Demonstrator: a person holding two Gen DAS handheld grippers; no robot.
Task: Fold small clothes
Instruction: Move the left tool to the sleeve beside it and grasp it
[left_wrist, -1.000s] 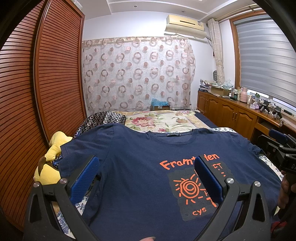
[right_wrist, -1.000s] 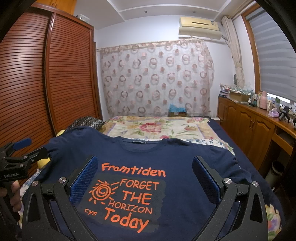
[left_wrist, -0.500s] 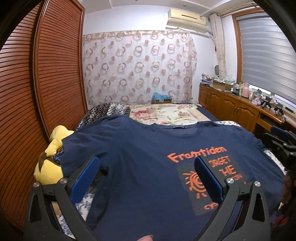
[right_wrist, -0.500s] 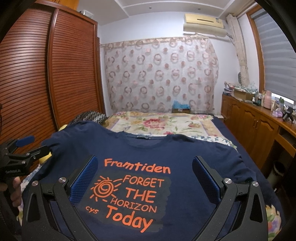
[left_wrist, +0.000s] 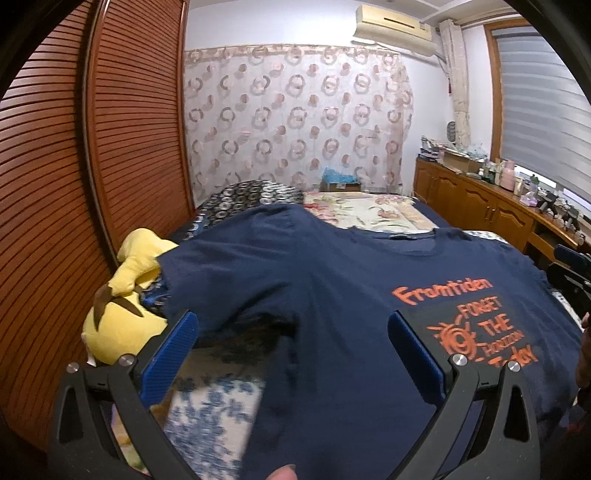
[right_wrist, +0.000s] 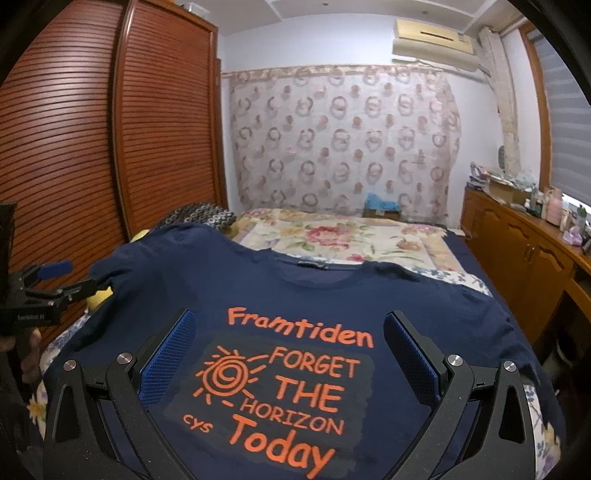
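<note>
While navy T-shirt (right_wrist: 332, 295) lies flat, print up, across near end of bed (right_wrist: 332, 236), collar toward far end, both sets of jaws gape empty above it: left gripper (left_wrist: 291, 350) nearer left sleeve, right gripper (right_wrist: 288, 347) over print.

both views look forward from low over the near end of the bed (right_wrist: 332, 236), toward the curtain (right_wrist: 343, 136). the left one sits further left, beside the wardrobe (left_wrist: 74, 147). both share the t-shirt (left_wrist: 332, 295) close below.
</note>
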